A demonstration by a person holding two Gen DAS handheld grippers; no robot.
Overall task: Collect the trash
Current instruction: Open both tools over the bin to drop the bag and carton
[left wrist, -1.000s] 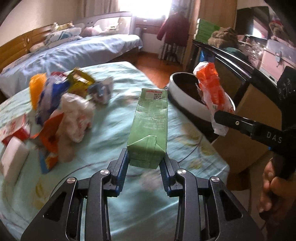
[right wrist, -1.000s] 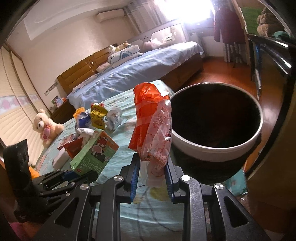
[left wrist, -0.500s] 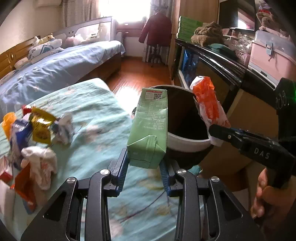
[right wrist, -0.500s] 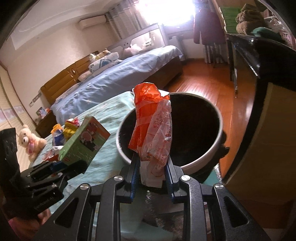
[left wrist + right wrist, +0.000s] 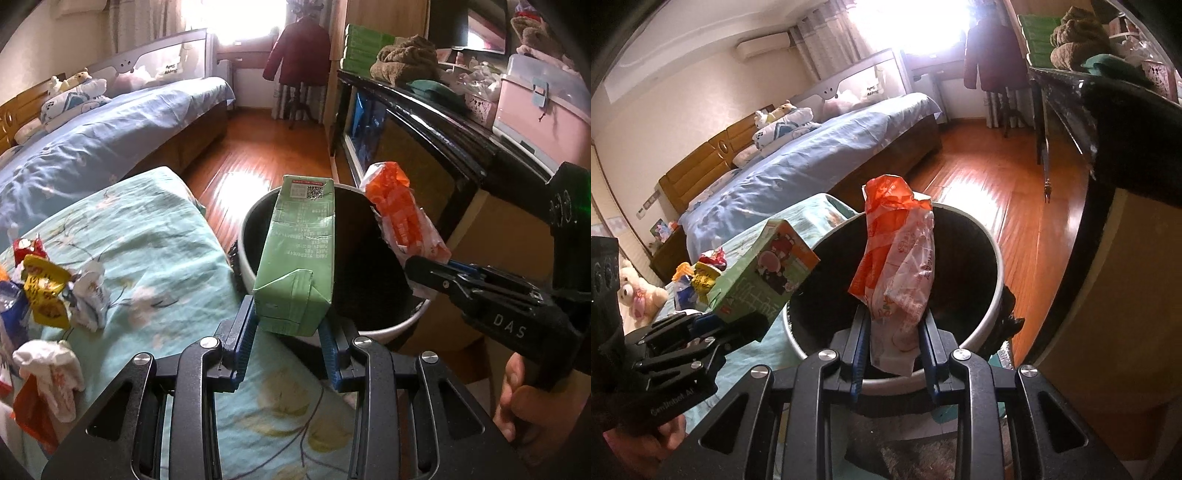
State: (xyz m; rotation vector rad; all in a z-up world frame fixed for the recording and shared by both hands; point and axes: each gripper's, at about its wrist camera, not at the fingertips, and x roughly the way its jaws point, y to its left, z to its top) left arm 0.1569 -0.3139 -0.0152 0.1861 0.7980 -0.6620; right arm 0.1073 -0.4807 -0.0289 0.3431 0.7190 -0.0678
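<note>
Both claws hold their trash over the open bin, ready to let go.

The left claw [image 5: 286, 334] is clamped on the folded bottom end of a green carton [image 5: 299, 258], whose far end leans out over the bin [image 5: 248, 258], so it should fall inside once released. The right claw [image 5: 894, 349] pinches the lower end of an orange and white wrapper [image 5: 899, 258], which stands up above the bin's dark opening for the same reason. The bin stands on the floor just beside the edge of the tabletop [image 5: 147, 236] with its pale green cloth, a short carry from the mess. More wrappers [image 5: 48, 295] lie on that cloth, well apart from the bin, so the job looks unfinished.
</note>
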